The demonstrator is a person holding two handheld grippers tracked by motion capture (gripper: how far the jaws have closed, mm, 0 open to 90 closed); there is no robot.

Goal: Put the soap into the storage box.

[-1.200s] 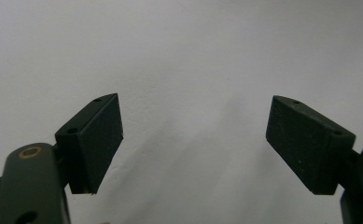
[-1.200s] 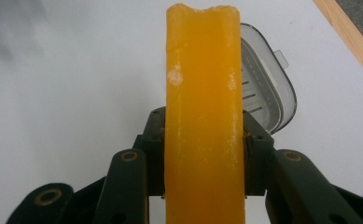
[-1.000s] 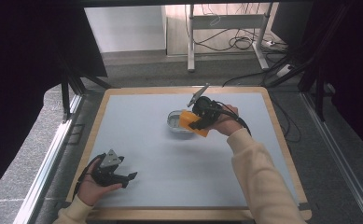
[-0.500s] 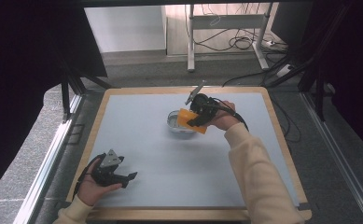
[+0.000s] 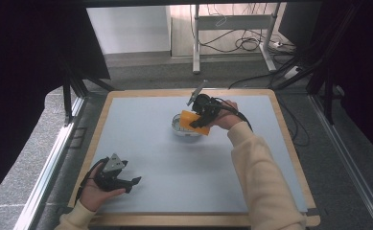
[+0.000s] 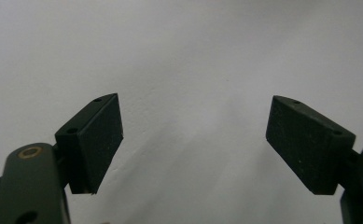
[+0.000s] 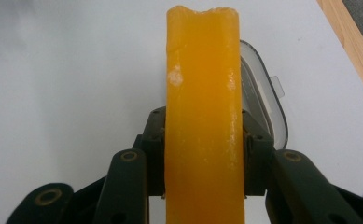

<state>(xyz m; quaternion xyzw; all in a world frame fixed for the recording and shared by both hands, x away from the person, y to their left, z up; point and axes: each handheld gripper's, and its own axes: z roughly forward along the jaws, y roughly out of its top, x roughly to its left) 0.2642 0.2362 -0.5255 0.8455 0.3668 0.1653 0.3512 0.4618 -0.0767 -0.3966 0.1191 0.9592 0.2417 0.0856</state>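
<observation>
Two risks: the right tongs [image 7: 202,186], clamped on the orange block [image 7: 202,107] over the clear container [image 5: 186,128], may drop or crush it; left tongs [image 6: 193,144] gape empty.

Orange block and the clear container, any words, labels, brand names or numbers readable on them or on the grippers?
None can be read.
Orange block: plain surface, no print.
Clear container: no label shows.
Right gripper and left gripper: bare black jaws, no markings.
</observation>
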